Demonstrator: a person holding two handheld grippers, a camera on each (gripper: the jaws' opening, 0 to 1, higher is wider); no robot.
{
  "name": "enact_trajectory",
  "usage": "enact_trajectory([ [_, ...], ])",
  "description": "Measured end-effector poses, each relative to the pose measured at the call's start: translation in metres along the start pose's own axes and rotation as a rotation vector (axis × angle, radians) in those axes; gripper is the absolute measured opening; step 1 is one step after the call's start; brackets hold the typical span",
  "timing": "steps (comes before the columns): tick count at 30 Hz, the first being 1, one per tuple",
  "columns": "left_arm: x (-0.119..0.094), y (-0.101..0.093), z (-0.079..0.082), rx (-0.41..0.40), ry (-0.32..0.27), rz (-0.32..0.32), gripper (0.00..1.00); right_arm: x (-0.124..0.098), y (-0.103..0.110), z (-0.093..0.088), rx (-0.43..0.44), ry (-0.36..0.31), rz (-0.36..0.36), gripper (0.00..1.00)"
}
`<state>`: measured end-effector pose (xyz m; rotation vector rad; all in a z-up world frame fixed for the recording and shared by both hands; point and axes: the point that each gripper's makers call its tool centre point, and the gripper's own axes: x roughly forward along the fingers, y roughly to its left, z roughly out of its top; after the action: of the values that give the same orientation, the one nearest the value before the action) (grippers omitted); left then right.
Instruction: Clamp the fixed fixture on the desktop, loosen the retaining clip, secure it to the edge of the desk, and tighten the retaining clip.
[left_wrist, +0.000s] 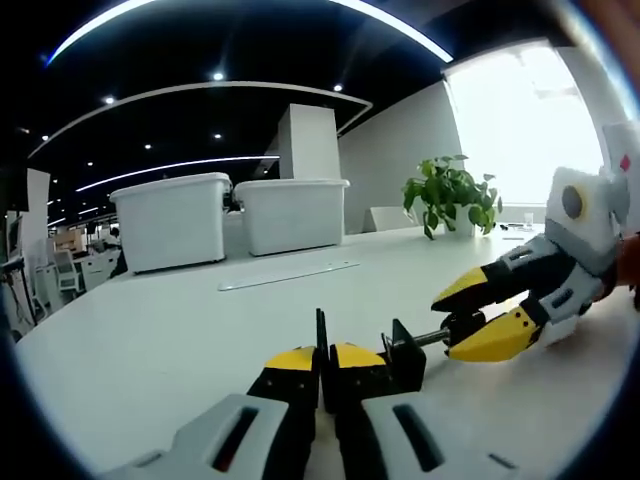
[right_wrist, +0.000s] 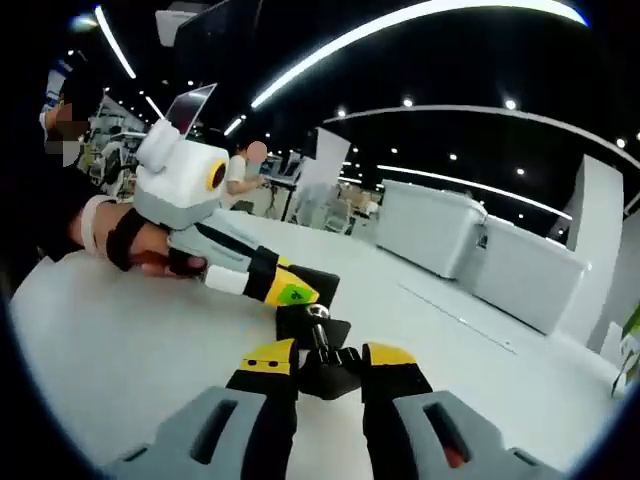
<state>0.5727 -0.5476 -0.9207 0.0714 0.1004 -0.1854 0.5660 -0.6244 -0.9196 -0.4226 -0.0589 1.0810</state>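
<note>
Both hand-held grippers on clamp, tabletop.

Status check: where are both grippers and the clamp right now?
Left gripper shut on clamp frame. Right gripper jaws around its screw end. Clamp on the desk, not at the edge. Nothing in the way.

Two bins on desk (plant to their right)

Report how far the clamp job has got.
Done: the left gripper is shut on the black clamp fixture, holding it on the white desk. In hand: the right gripper is closed around the screw handle, apparently loosening it. Left: moving the fixture to the desk edge and tightening it there.
</note>
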Motion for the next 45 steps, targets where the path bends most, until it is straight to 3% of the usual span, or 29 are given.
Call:
enact_trajectory([
  [2, 0.0, 0.0, 0.0, -0.001, 0.0, 0.0, 0.05, 0.0, 0.0, 0.0, -0.009, -0.002, -0.006, 0.24],
  [4, 0.0, 0.0, 0.0, -0.001, 0.0, 0.0, 0.05, 0.0, 0.002, 0.001, -0.179, 0.008, -0.011, 0.25],
  [6, 0.0, 0.0, 0.0, 0.0, 0.0, 0.001, 0.05, 0.0, 0.006, -0.004, -0.228, 0.035, -0.013, 0.26],
  [16, 0.0, 0.001, 0.0, -0.007, 0.002, 0.005, 0.05, 0.001, 0.004, -0.004, -0.198, 0.025, -0.01, 0.26],
  [18, 0.0, 0.001, 0.0, -0.007, 0.002, 0.005, 0.05, 0.001, 0.004, -0.004, -0.109, 0.026, -0.014, 0.28],
  [21, 0.0, 0.001, 0.0, -0.007, 0.002, 0.005, 0.05, 0.001, 0.008, 0.002, 0.109, 0.007, 0.028, 0.38],
  [27, 0.0, 0.001, 0.0, -0.01, 0.002, 0.005, 0.05, 0.001, -0.002, 0.002, 0.38, 0.016, 0.038, 0.4],
  [31, 0.0, 0.001, 0.0, -0.012, 0.003, 0.005, 0.05, 0.001, -0.005, 0.003, 0.589, 0.012, 0.045, 0.47],
  [37, 0.0, 0.001, 0.0, -0.011, 0.003, 0.004, 0.05, 0.001, -0.015, -0.012, 0.823, 0.059, 0.017, 0.31],
  [38, 0.0, 0.001, 0.0, -0.01, 0.003, 0.004, 0.05, 0.001, -0.013, -0.014, 0.853, 0.068, 0.031, 0.29],
  [45, 0.0, 0.001, 0.0, -0.011, 0.003, 0.004, 0.05, 0.002, -0.004, -0.019, 0.837, 0.111, 0.047, 0.27],
])
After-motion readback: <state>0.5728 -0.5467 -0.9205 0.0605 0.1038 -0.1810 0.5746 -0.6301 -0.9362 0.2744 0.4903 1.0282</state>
